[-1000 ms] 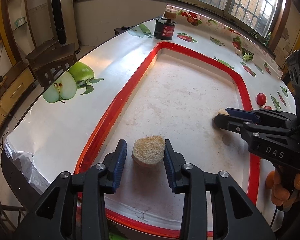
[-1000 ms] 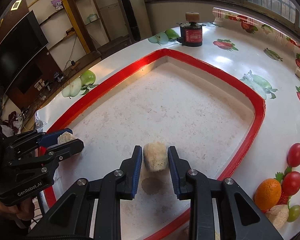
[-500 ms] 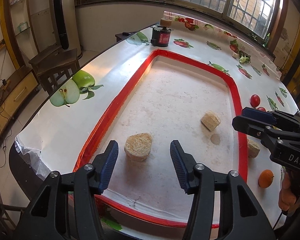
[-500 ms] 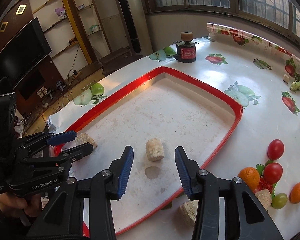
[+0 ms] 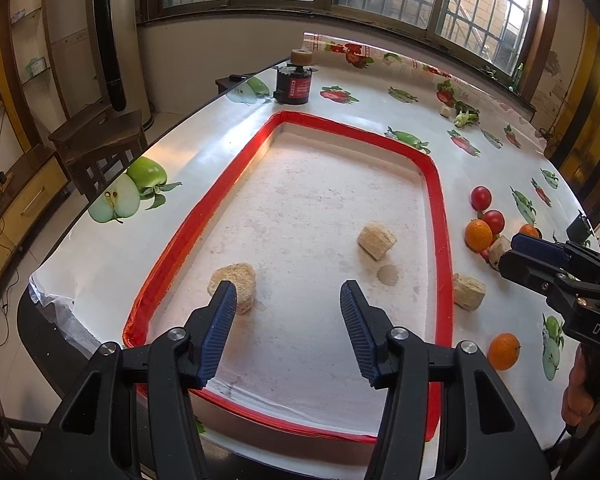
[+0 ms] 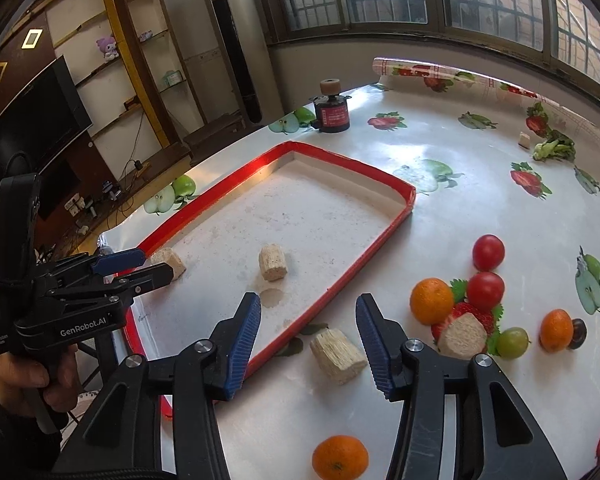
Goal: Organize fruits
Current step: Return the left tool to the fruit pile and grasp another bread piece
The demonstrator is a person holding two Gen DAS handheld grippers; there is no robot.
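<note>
Here the beige chunk (image 5: 233, 286) lies beyond the left fingers (image 5: 220, 322).

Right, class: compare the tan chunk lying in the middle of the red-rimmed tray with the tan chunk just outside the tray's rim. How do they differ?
The chunk in the tray rests on the speckled tray floor; the chunk outside the rim lies on the glossy fruit-print tablecloth. The outside chunk sits directly ahead of the right tool, between its open blue pads; the tray chunk lies farther off. A round stain sits by the tray chunk, none by the other. Both are tan, fibrous, blunt pieces, untouched.
</note>
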